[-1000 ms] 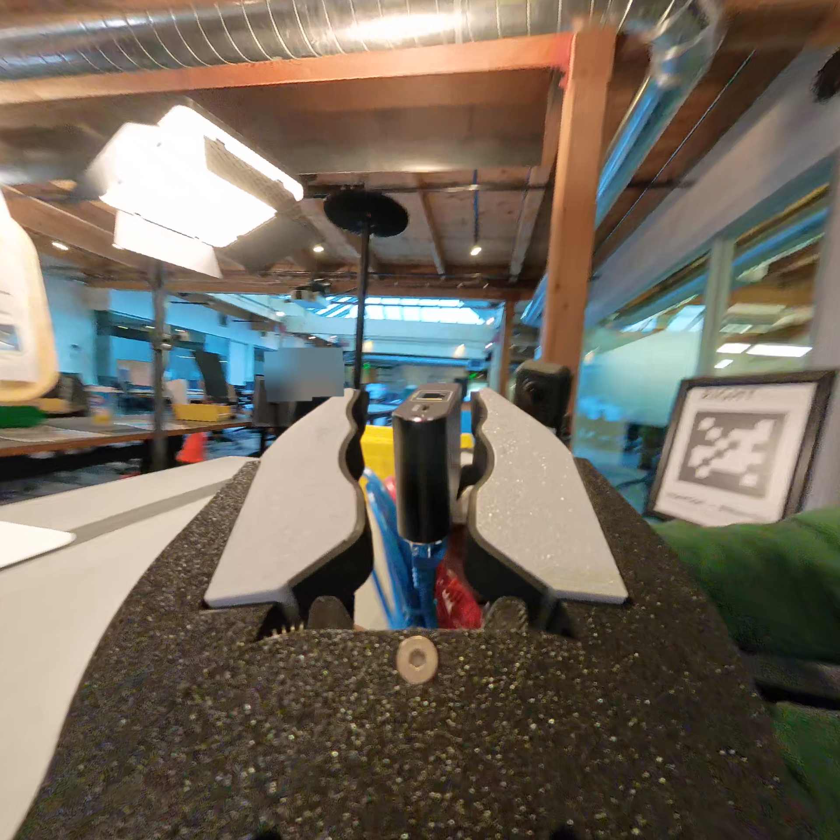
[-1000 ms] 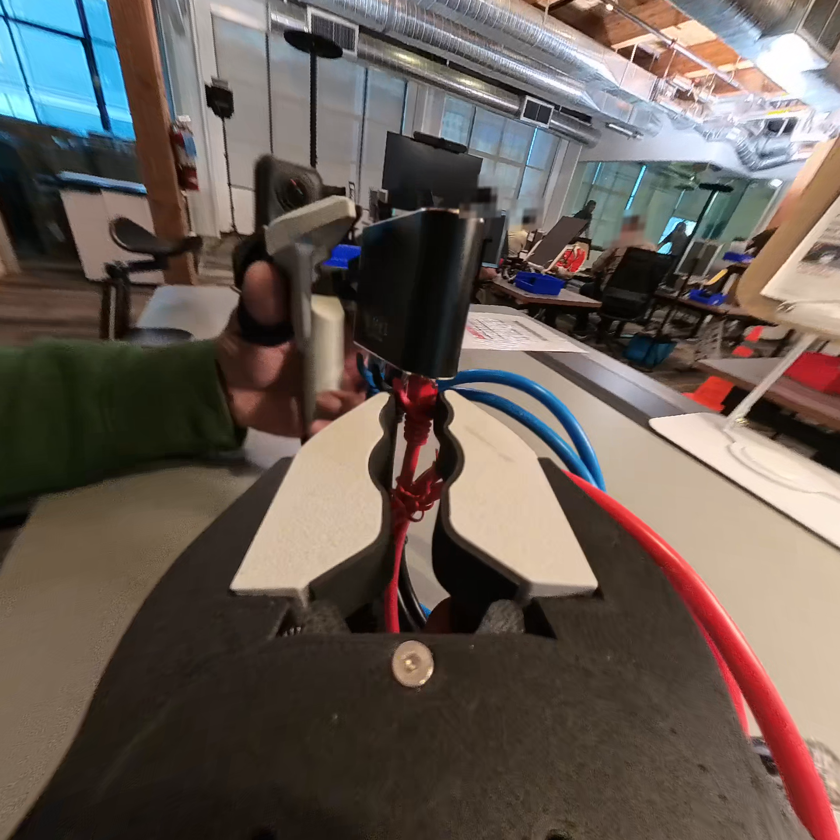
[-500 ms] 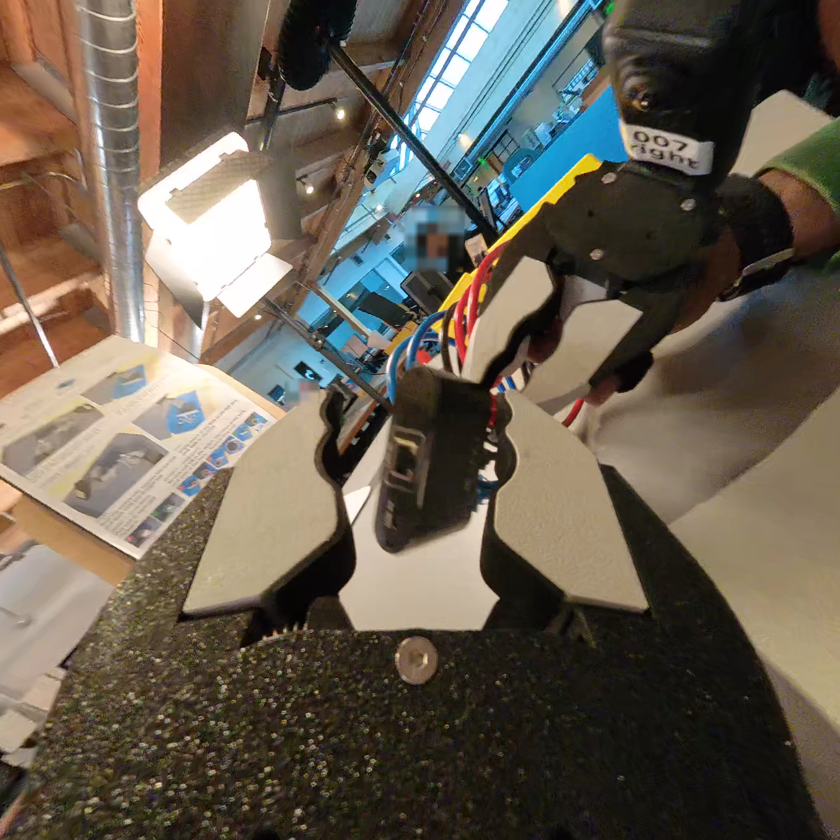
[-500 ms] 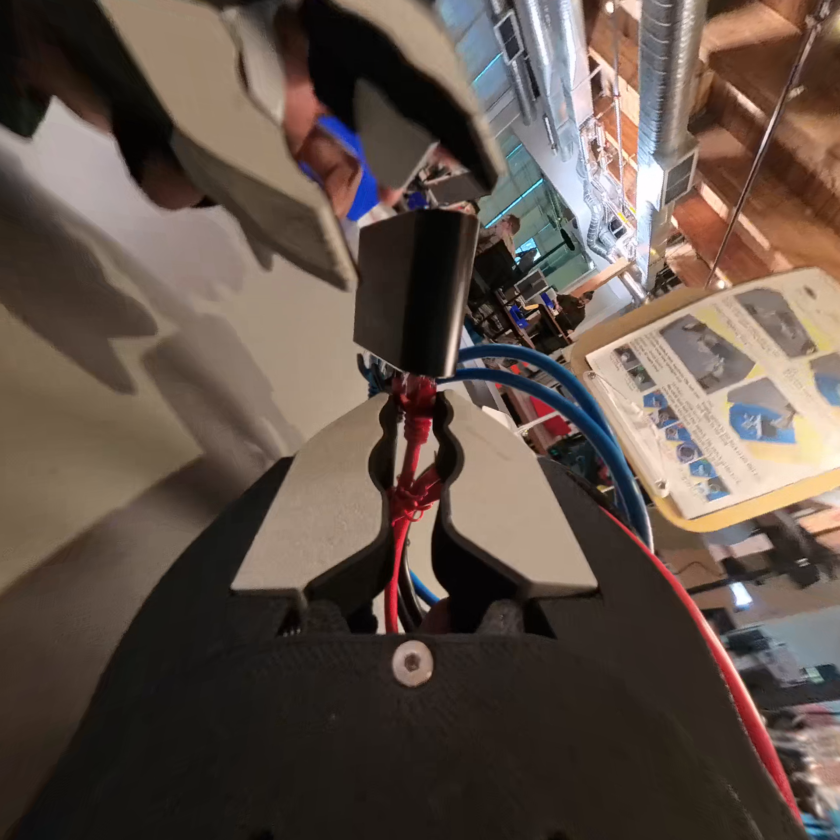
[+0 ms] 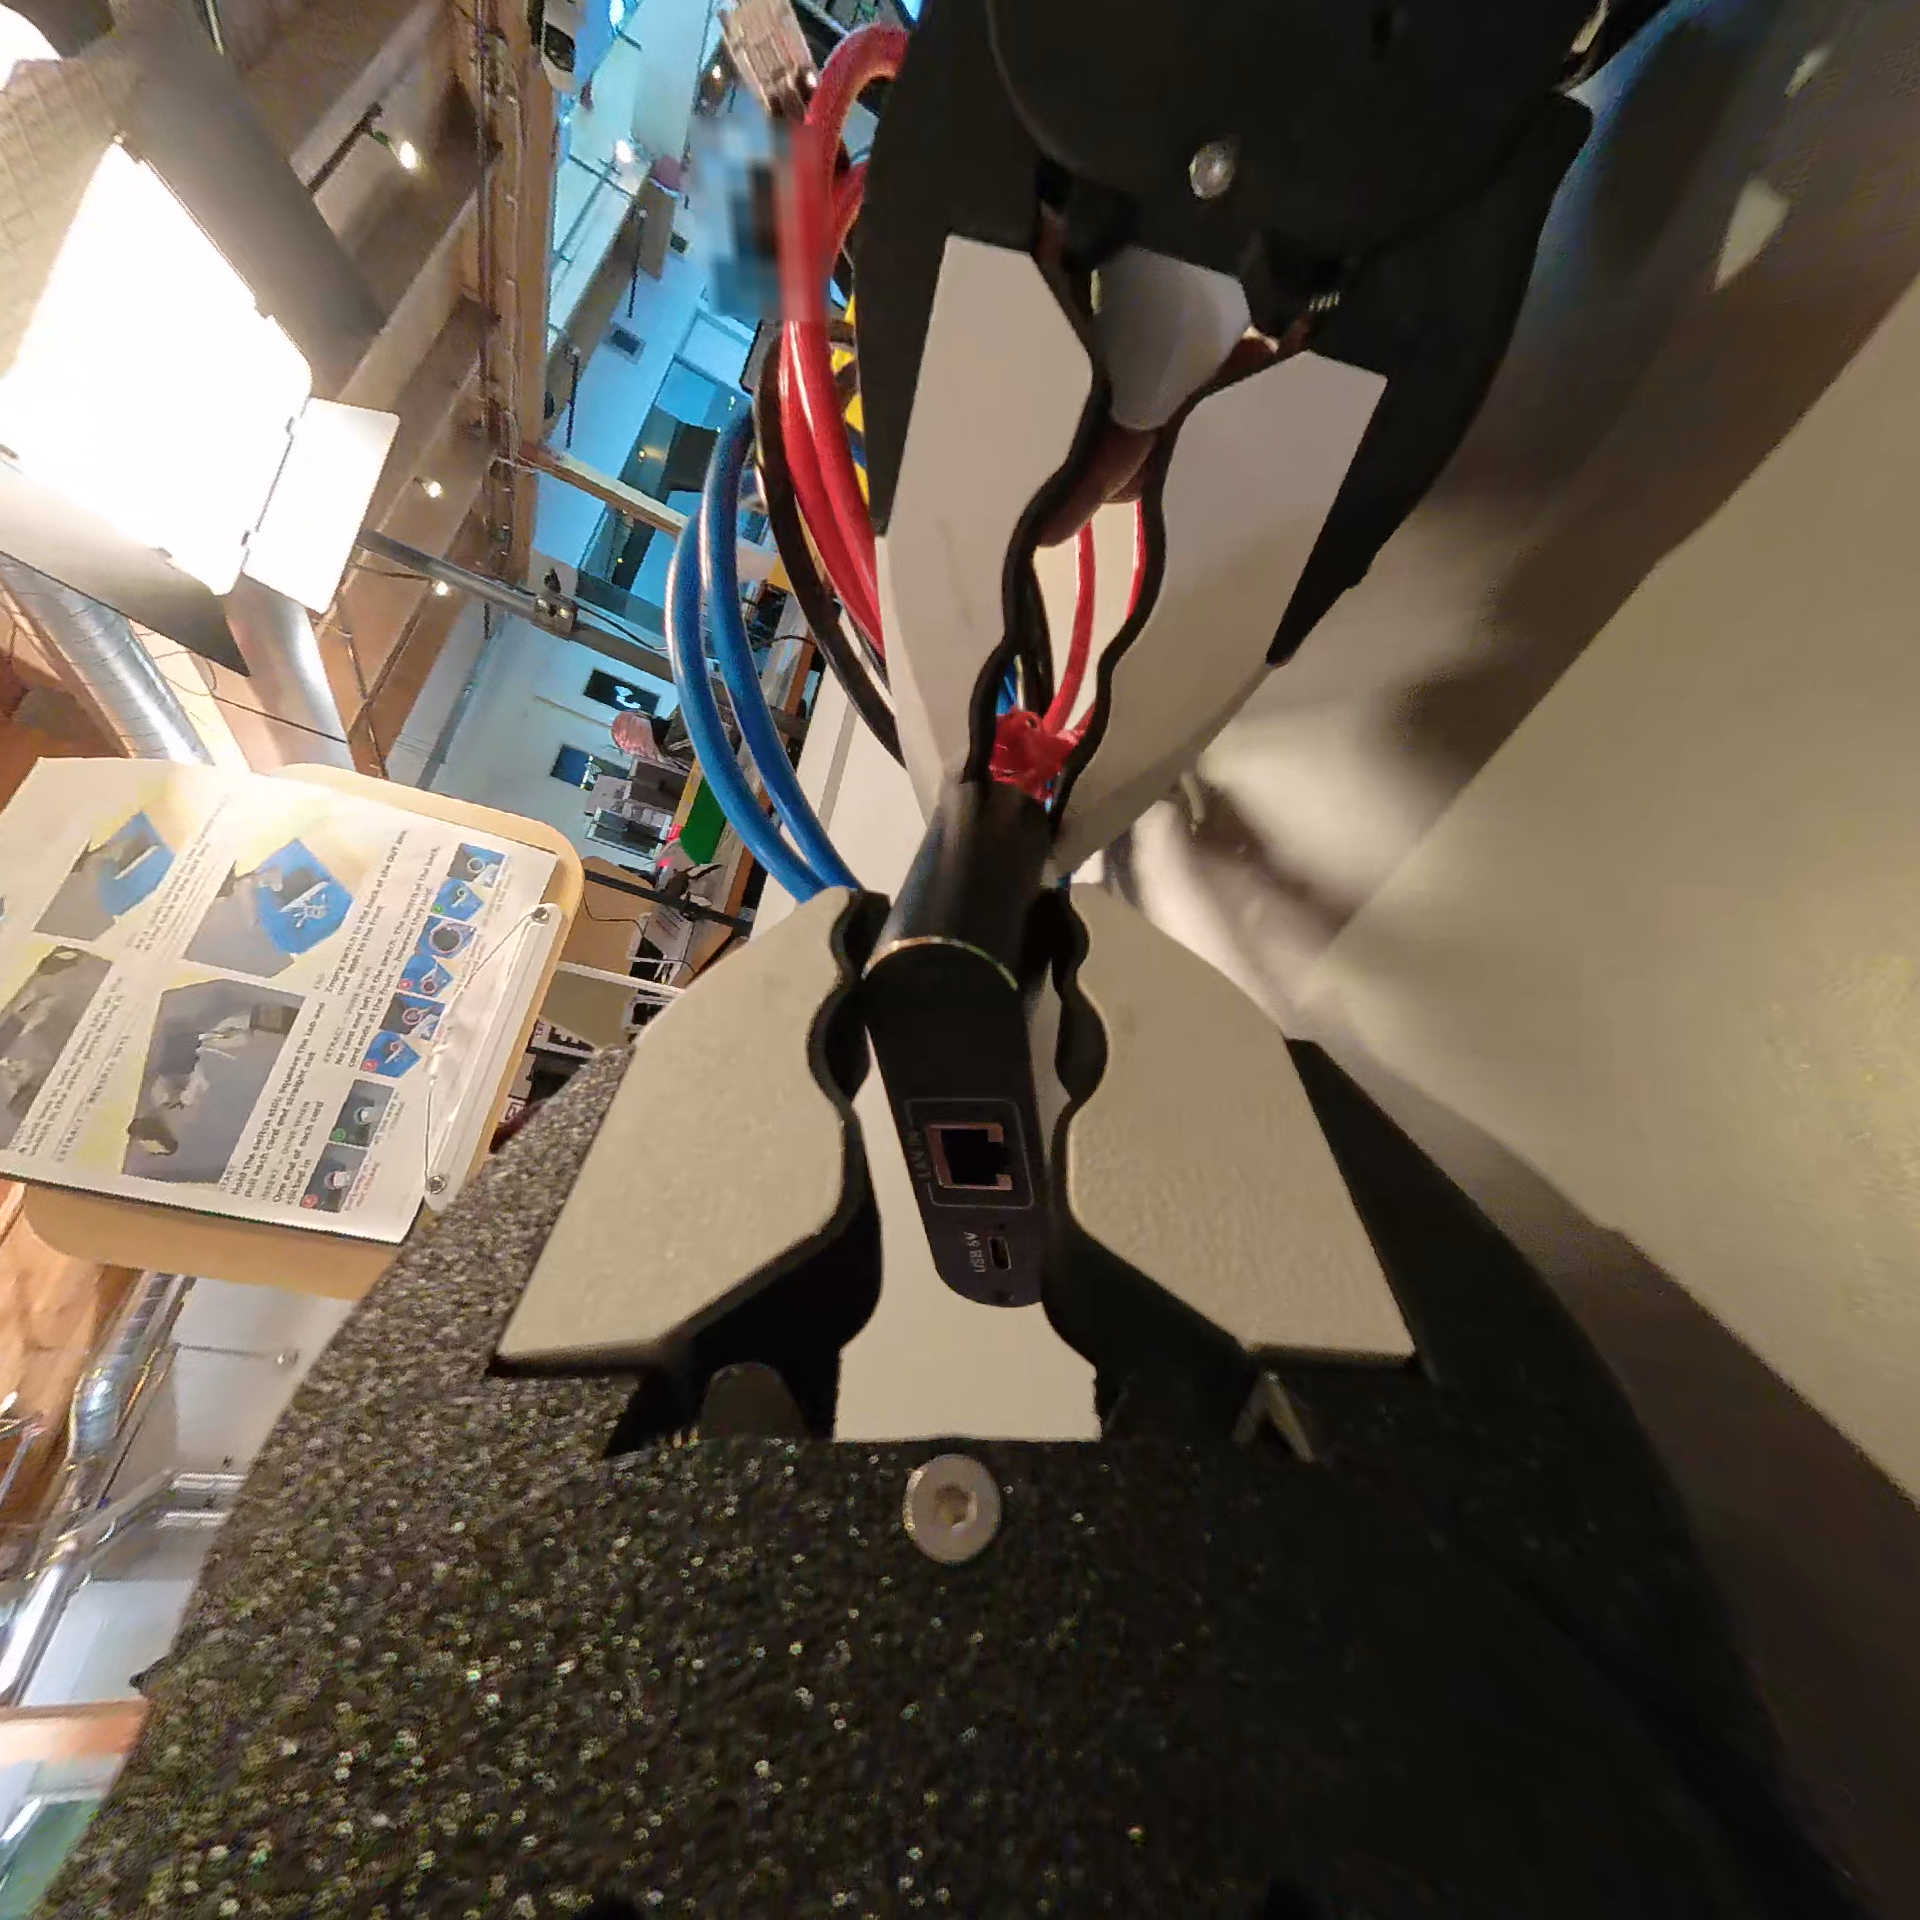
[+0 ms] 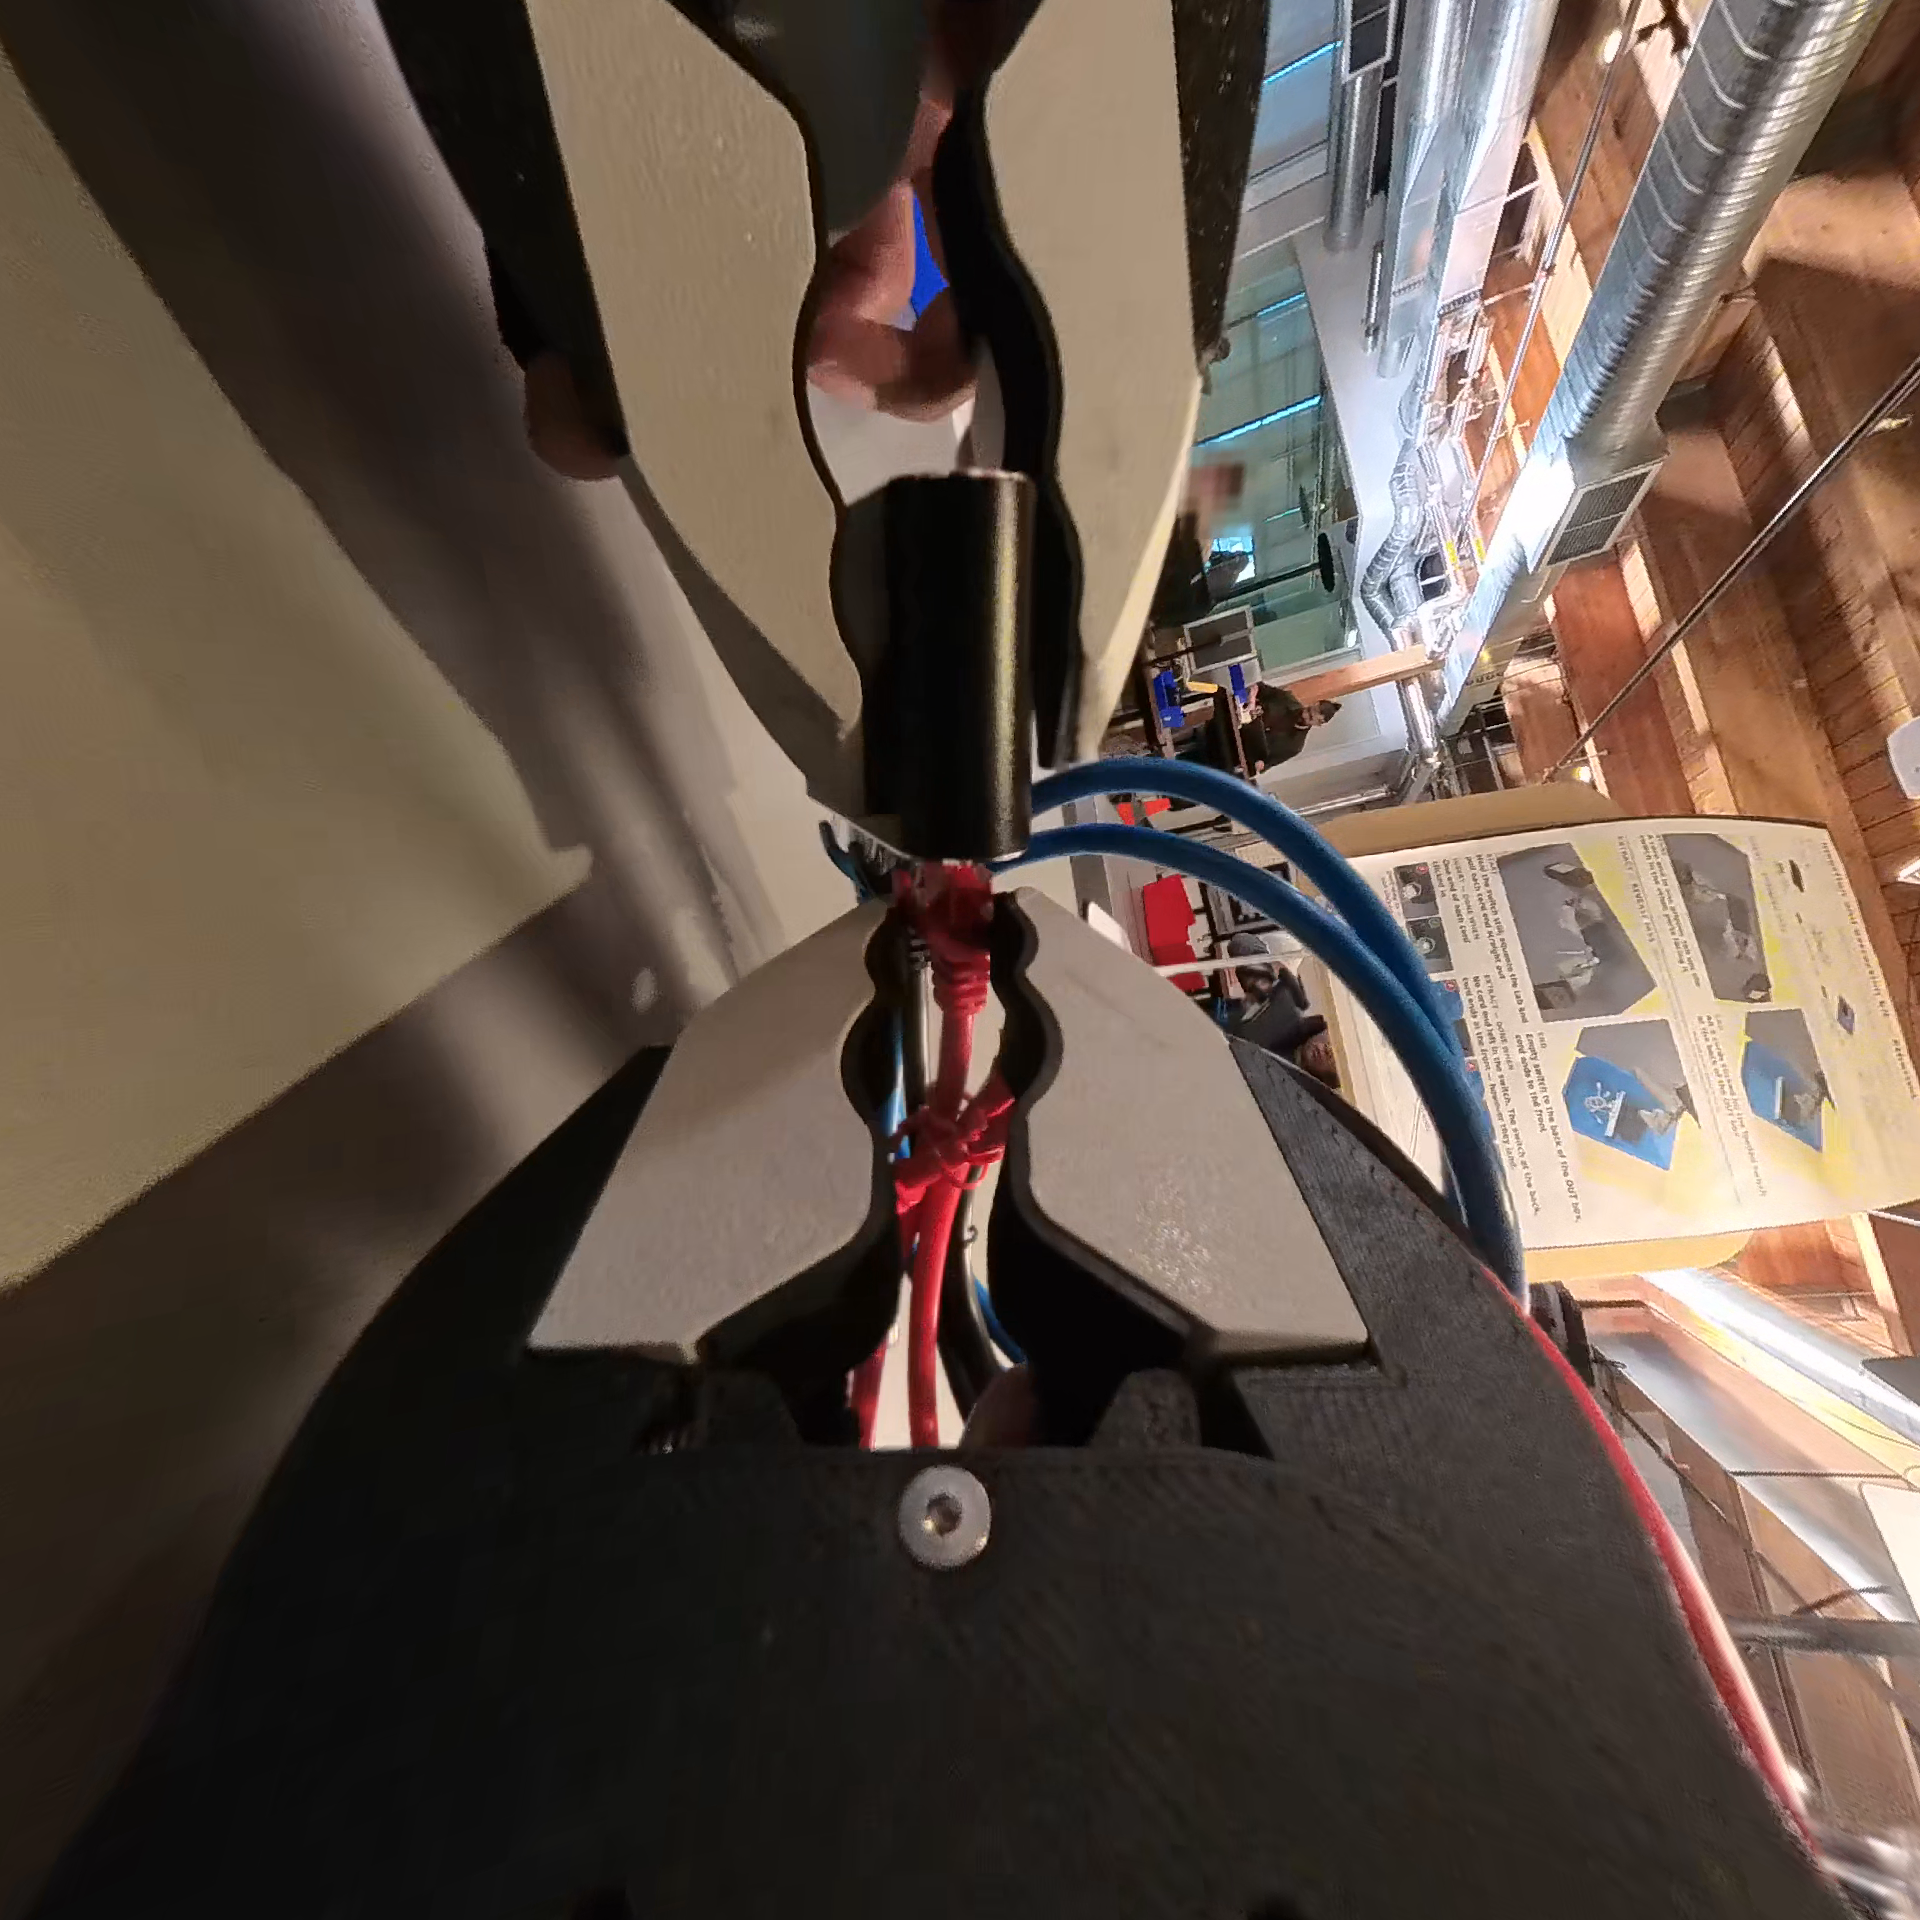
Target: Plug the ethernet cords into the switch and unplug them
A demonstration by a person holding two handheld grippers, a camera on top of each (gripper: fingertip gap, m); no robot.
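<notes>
Both grippers are rolled well over on their sides, pointing at each other nose to nose, w/ the switch between them. The left gripper (image 5: 954,940) has its fingers clamped on the narrow sides of the black switch (image 5: 961,1091), whose end face w/ one empty port looks back at the left cam. The right gripper (image 6: 940,920) comes in from the opposite end; its fingers are squeezed on the red ethernet cord (image 6: 954,971) right at the plug, which sits at the switch's far face. Can't tell if the plug is fully seated. In the left wrist view the right gripper (image 5: 1023,774) shows upside-down, tips nearly touching the left one's tips. Two blue cords (image 5: 727,665) loop out from the same face, beside more red cord and a black one (image 5: 821,582) bundled behind the right gripper.

A pale grey table (image 5: 1621,852) fills one side of both views, tilted steeply by the roll. A printed instruction sheet on a light wood board (image 6: 1621,1039) stands near the table's edge. Room: open workshop w/ wood beams, silver ducting (image 6: 1662,208), a bright panel light (image 5: 135,416), desks and glass walls far back.
</notes>
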